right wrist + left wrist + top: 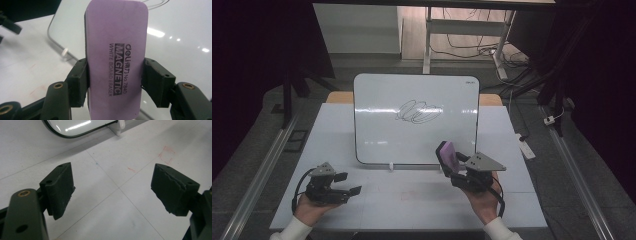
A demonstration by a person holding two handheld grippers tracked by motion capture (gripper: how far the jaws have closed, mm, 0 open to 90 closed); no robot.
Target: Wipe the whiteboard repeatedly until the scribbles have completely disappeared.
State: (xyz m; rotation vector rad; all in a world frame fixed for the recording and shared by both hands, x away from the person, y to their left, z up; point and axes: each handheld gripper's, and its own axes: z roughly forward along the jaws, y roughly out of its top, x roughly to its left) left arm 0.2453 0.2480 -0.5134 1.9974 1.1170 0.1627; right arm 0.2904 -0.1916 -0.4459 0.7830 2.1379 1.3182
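Purple eraser (116, 60) clamped in the right gripper (464, 172), just in front of the whiteboard (416, 117).

Its pale purple face, printed "MAGNETIC WHITE BOARD ERASER", stood upright between the jaws, which pinched its long edges; a dark pad showed along one side. It sat near the whiteboard's lower right corner, below the black scribble (418, 112) at the board's middle. The left gripper (337, 187) rested on the worktop (412, 200) off the whiteboard's lower left corner, jaws wide apart and holding nothing. Judged risk: the board leans on small white feet, so a hard push could tip or slide it, and the narrow edge grip might let the eraser twist.
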